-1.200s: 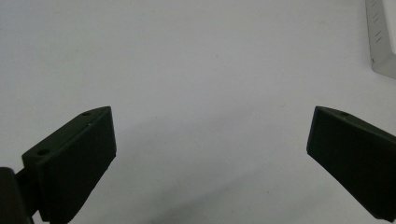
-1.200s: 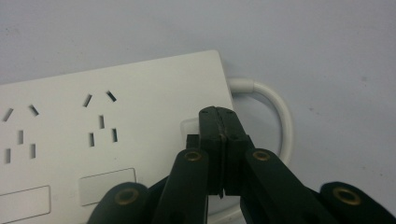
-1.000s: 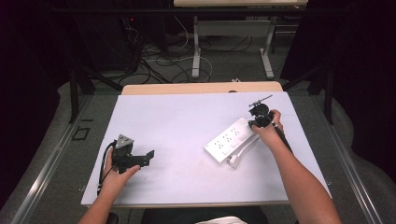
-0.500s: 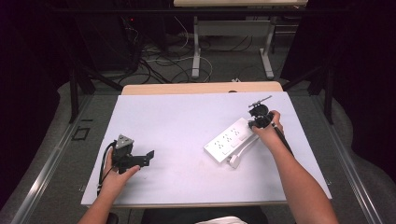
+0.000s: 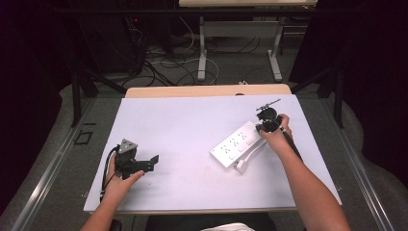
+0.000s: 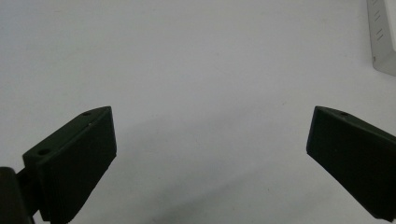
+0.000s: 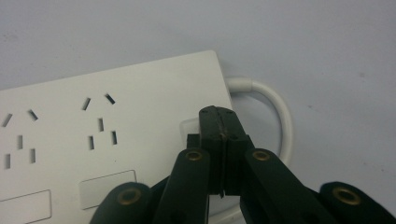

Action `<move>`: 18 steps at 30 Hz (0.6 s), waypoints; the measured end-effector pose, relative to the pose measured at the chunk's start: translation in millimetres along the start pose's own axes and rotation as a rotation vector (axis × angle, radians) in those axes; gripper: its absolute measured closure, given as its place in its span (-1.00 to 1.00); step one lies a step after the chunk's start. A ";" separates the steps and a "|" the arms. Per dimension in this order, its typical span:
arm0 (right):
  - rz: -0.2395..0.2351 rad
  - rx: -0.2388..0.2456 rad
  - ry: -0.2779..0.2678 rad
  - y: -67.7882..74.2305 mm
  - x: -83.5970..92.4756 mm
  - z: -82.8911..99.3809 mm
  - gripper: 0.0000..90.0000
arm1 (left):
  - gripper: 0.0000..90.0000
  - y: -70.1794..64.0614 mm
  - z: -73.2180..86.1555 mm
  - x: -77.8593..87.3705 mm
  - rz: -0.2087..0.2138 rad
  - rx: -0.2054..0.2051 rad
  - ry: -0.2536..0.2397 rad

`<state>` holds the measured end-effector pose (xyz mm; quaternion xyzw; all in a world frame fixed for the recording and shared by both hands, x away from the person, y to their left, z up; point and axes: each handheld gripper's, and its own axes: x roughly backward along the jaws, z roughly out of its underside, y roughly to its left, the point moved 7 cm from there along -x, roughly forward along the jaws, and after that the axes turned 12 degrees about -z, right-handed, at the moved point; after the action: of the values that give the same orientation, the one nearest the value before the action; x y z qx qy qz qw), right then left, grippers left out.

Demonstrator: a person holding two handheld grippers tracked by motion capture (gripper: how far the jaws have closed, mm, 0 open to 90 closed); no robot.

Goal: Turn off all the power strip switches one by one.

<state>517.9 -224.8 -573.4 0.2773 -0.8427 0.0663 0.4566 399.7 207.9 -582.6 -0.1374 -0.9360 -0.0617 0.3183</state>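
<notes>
A white power strip [image 5: 235, 143] lies at the table's right centre, its white cable [image 5: 244, 161] curling off its near end. Seen from the right gripper view, the strip [image 7: 102, 140] shows socket holes and its cable [image 7: 280, 121] loops from the end. My right gripper [image 7: 218, 119] is shut, its tips pressed on a small square switch at the strip's end. From above, that gripper [image 5: 262, 126] stands over the strip's far end. My left gripper [image 5: 153, 162] rests at the table's left, open; its jaws [image 6: 210, 154] stand wide apart over bare table.
The white tabletop [image 5: 192, 130] has free room in the middle and at the back. A corner of the strip [image 6: 385, 37] shows at the top right of the left gripper view. Desk legs and cables [image 5: 202, 62] lie on the floor beyond.
</notes>
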 end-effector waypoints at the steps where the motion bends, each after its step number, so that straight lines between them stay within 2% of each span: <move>1: -0.002 0.001 0.002 0.7 0.0 0.1 1.00 | -0.97 0.1 0.0 -0.2 0.000 -0.001 0.001; 4: -0.020 0.011 -0.016 5.4 -1.1 -1.1 1.00 | -0.97 0.0 0.1 -0.2 0.000 -0.002 0.002; 12: -0.036 0.033 -0.001 18.6 1.4 -1.0 1.00 | -0.97 -0.1 0.1 -0.1 0.001 -0.003 -0.001; 13: -0.056 0.046 -0.010 23.1 1.7 -1.7 1.00 | -0.97 -0.1 0.0 -0.1 0.001 -0.003 -0.001; 18: -0.073 0.051 -0.011 30.6 1.8 -1.7 1.00 | -0.97 0.1 0.2 -0.1 0.000 -0.001 0.002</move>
<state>502.2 -199.3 -566.7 0.3198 -0.8325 0.0695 0.4471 399.7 208.0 -582.9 -0.1376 -0.9356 -0.0625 0.3191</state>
